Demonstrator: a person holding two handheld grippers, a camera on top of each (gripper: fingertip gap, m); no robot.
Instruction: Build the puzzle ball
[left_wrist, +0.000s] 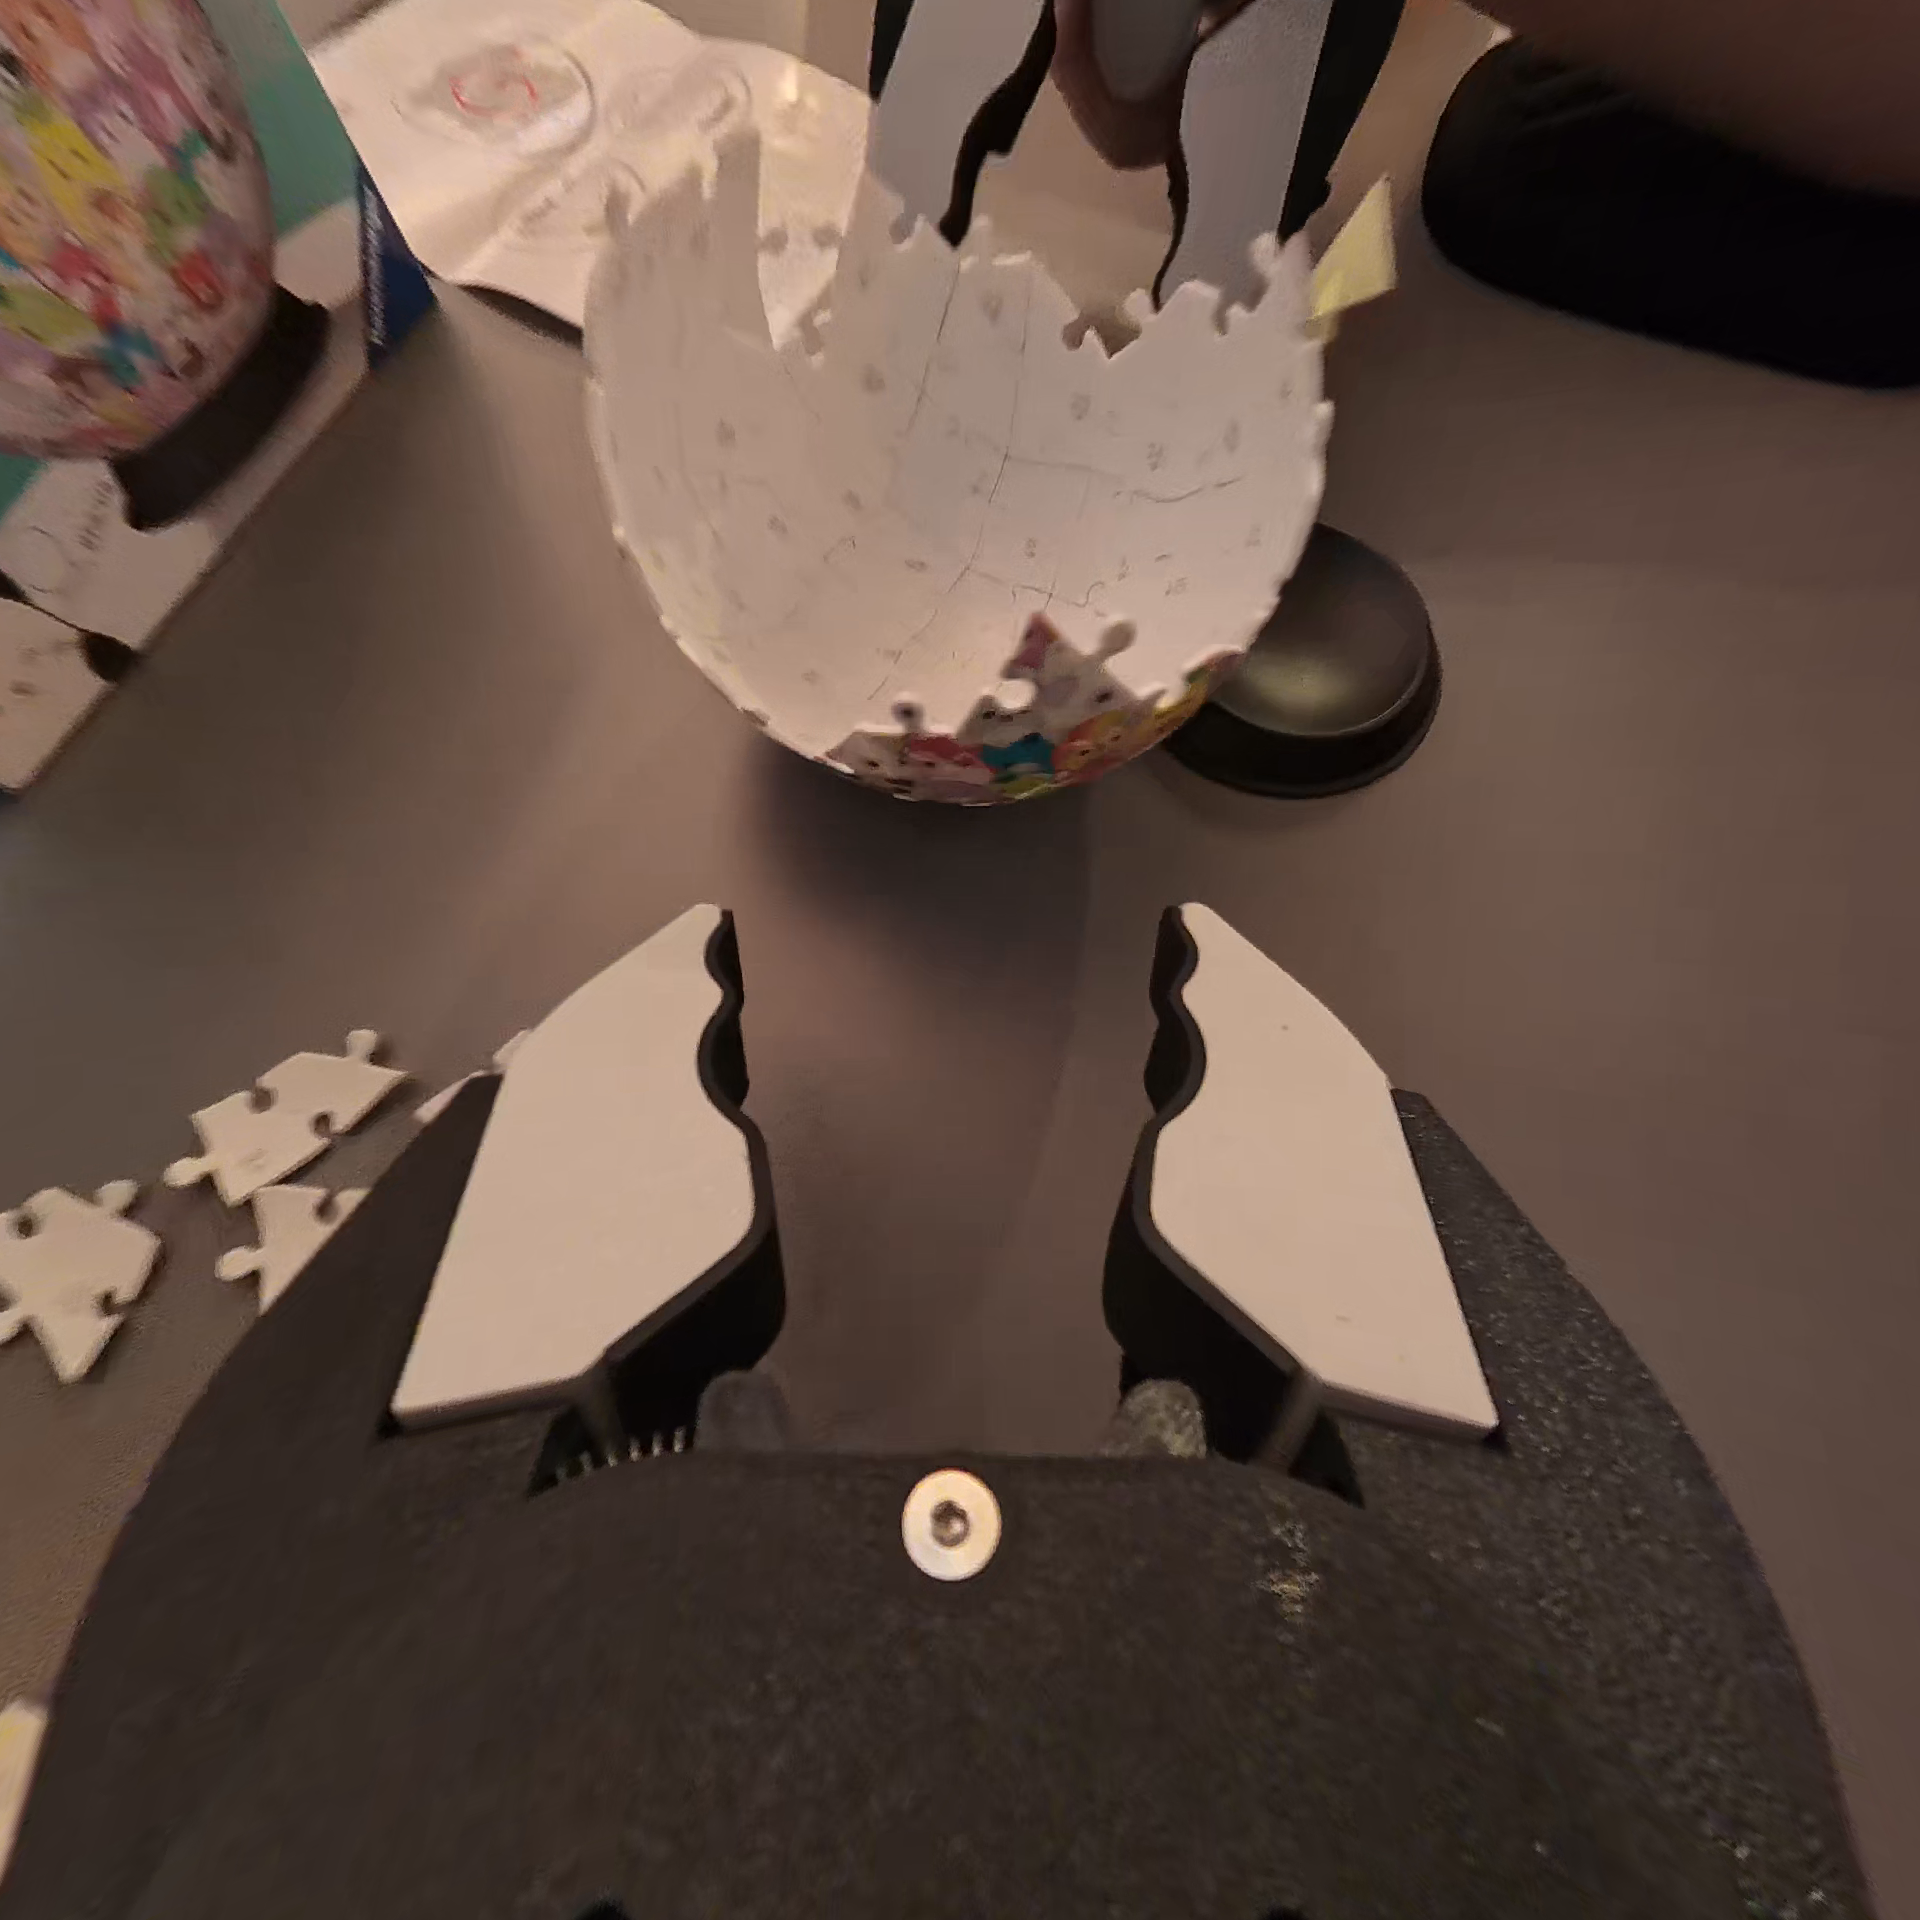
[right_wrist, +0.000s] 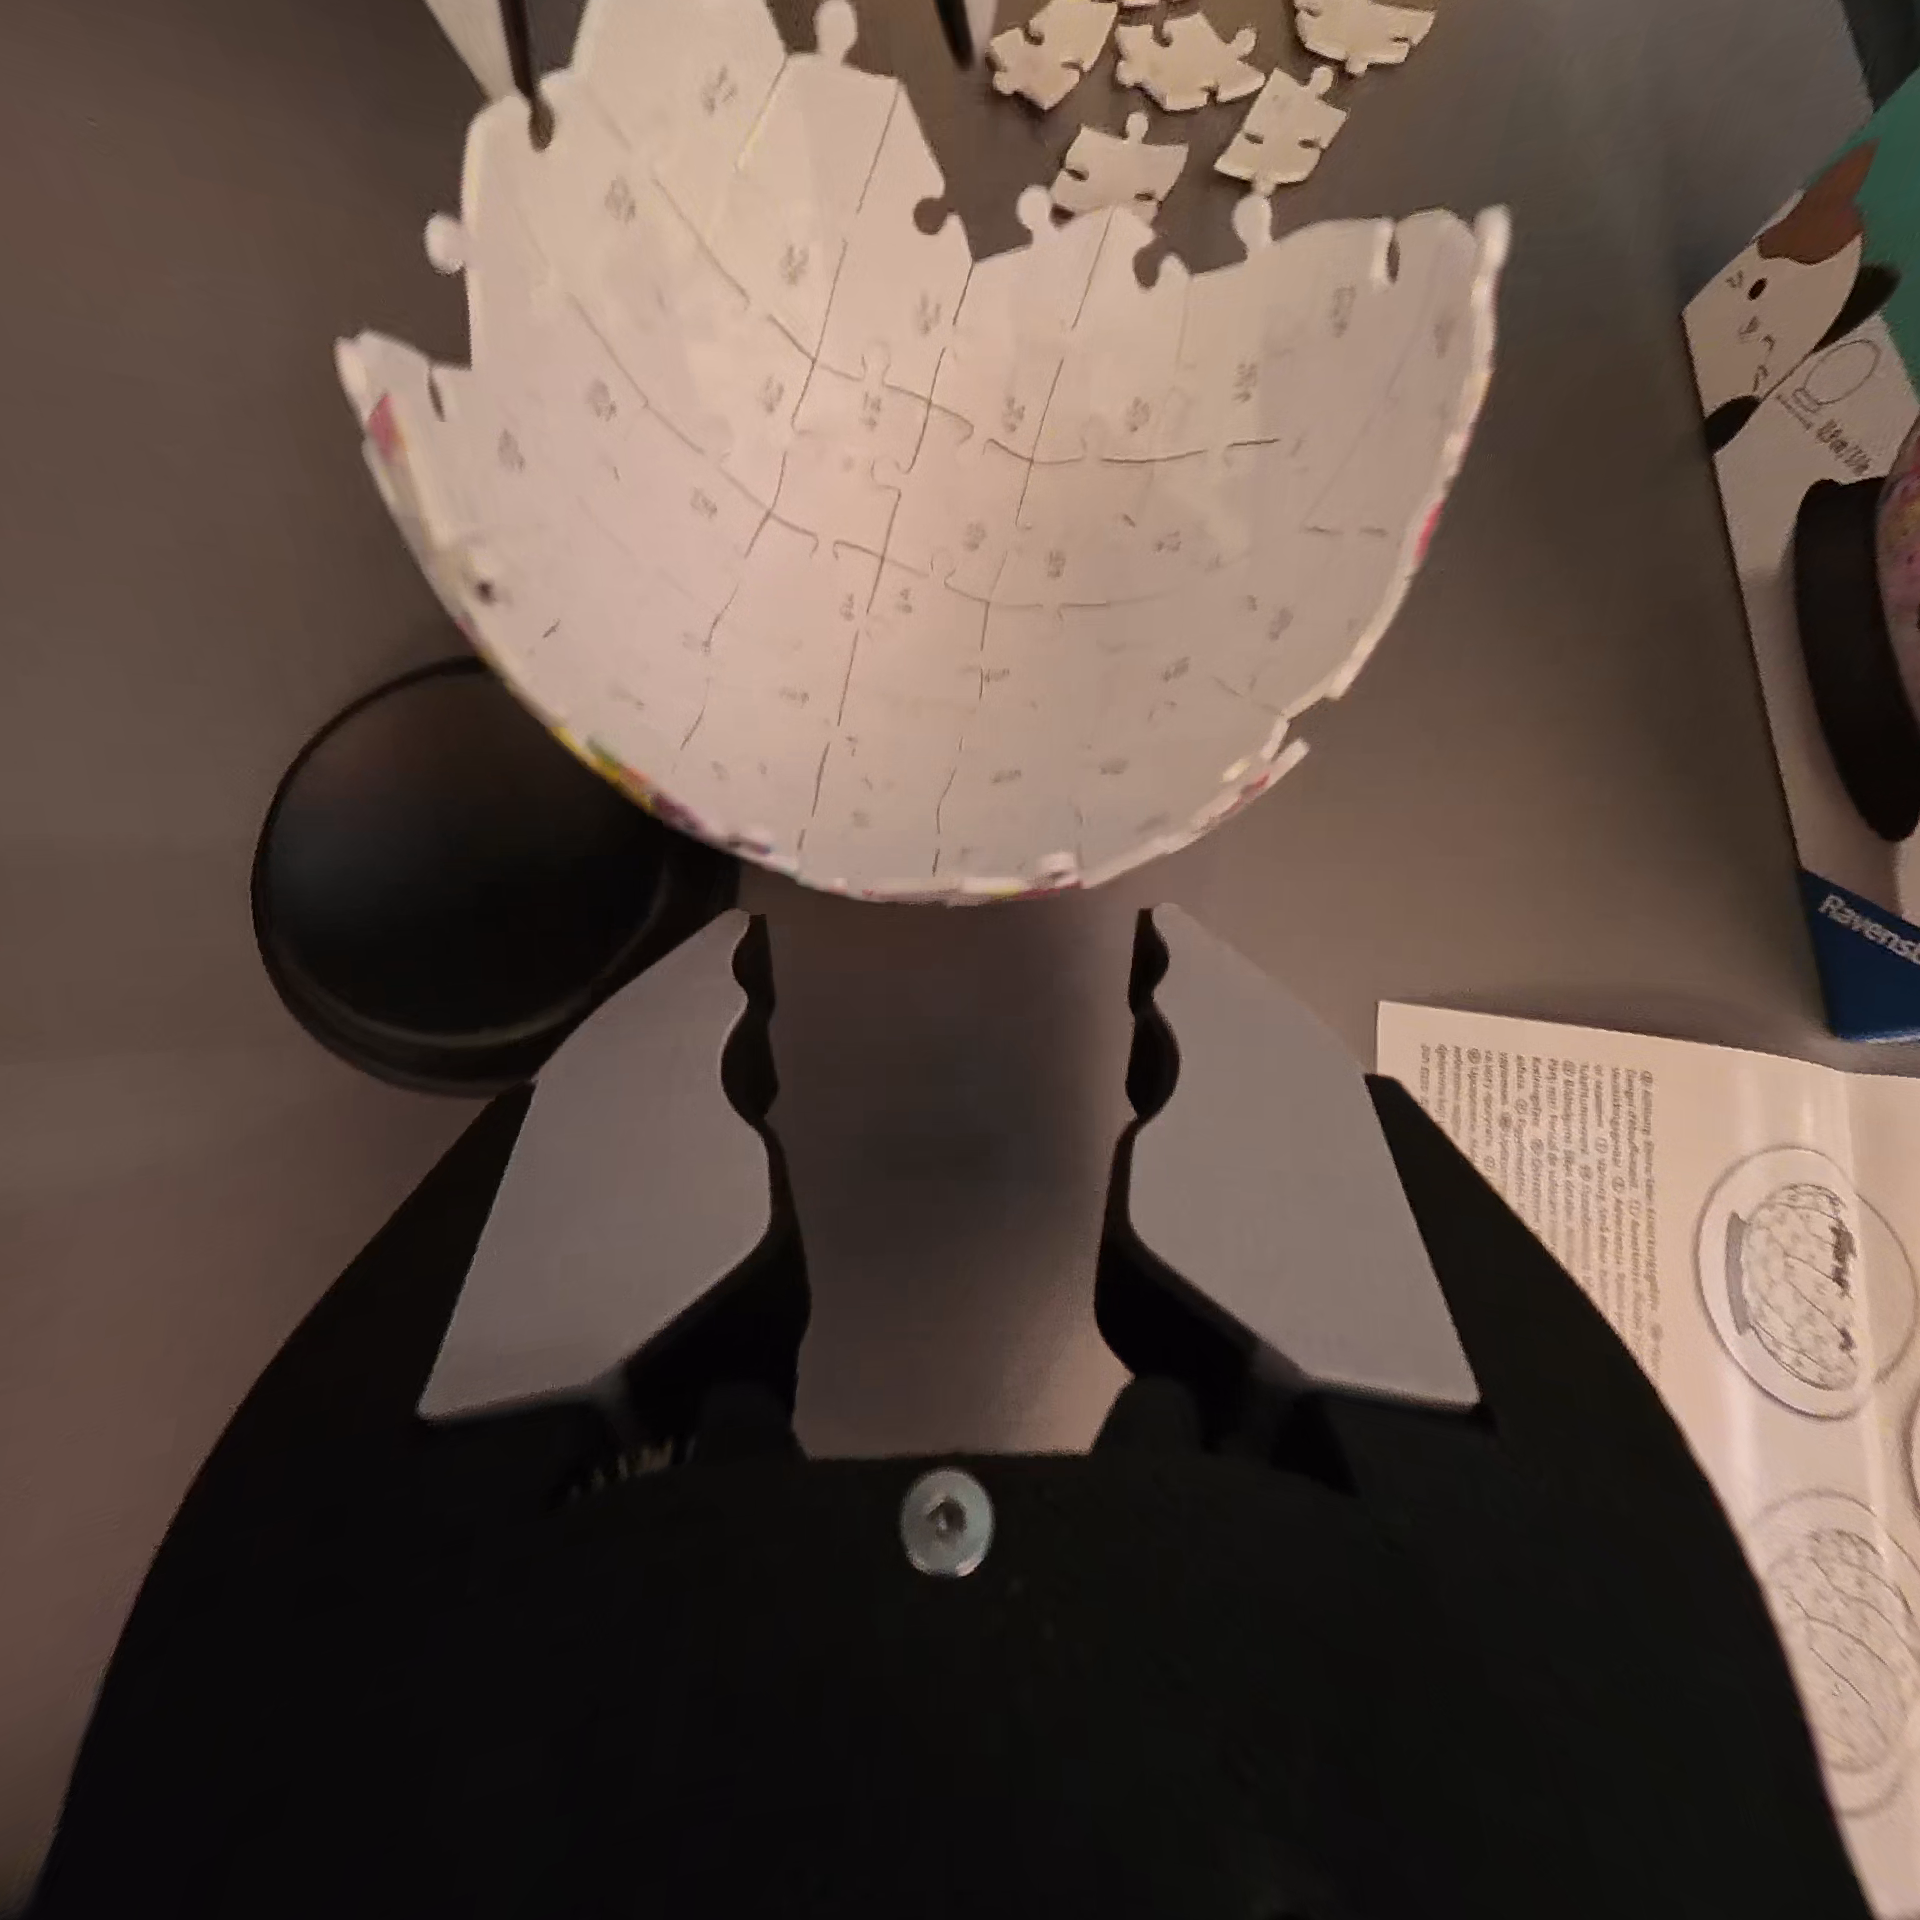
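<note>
Assembling roughly half done: puzzle ball (left_wrist: 966, 499) open shell; loose pieces (left_wrist: 281, 1122) left unplaced; left gripper (left_wrist: 951, 935) and right gripper (right_wrist: 951, 925) both apart, empty.

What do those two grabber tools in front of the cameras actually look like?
Both are alike. The left tongs have a broad, speckled matte-black body with a round silver screw at its centre. Two flat, pale grey fingers stick forward, each lined on its inner edge with a wavy black pad. The right tongs show the same black body, grey fingers and silver screw. No cables or markings show.
</note>
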